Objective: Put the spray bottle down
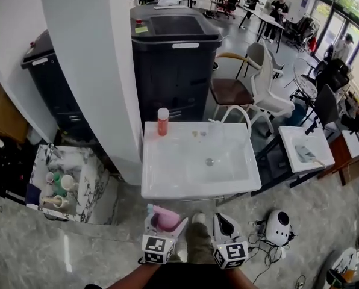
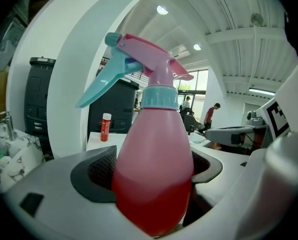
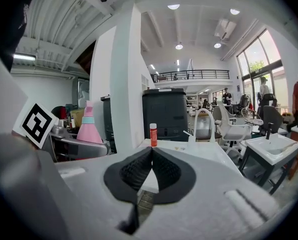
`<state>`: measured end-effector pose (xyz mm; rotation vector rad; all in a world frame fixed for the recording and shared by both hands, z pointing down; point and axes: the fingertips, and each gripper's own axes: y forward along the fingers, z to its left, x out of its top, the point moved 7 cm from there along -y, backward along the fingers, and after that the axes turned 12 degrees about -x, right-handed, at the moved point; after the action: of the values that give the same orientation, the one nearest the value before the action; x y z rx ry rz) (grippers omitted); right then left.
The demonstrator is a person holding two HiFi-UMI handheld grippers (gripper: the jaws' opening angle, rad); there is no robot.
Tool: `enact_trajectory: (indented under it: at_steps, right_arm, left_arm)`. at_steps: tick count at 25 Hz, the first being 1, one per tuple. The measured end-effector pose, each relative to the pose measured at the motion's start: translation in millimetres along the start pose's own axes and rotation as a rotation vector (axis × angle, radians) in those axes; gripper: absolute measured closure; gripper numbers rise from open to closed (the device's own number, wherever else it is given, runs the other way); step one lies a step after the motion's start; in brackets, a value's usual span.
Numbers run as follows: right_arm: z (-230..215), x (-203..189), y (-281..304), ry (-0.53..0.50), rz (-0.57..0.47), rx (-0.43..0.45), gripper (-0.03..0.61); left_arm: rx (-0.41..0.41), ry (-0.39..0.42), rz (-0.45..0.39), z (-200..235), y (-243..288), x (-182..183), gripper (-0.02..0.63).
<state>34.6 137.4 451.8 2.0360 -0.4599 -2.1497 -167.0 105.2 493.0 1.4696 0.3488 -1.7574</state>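
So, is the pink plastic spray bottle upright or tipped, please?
Upright: the spray bottle stands in the left gripper, trigger head straight above its body.

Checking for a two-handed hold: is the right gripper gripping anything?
No, the right gripper has its jaws shut together, empty; the left gripper holds the spray bottle.

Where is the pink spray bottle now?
The pink spray bottle is held upright in the left tool, at the bottom centre of the head view, short of the near rim of the white sink and left of the right tool.
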Motion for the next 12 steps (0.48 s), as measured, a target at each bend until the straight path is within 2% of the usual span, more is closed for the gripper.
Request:
enact_trajectory:
  at_steps: [3,7,12]
  right_arm:
    - [-2.5,4.1,18.3,0.005,-0.008,0.023,0.580]
    - [-16.5,9.1,54.0,0.095,-0.008,0.029,0.580]
    - [-40.7,20.4,125.4,0.022,-0.032,0.082,0.580]
  left_arm:
    - [0.019,-0.004,0.003,10.1,11.4,2.4,0.192]
    - [0.017,-0.002,0.023,25.6,39.0,10.0,0.192]
    - [0.039,0.008,0.029,50.1,98.6,26.0,0.192]
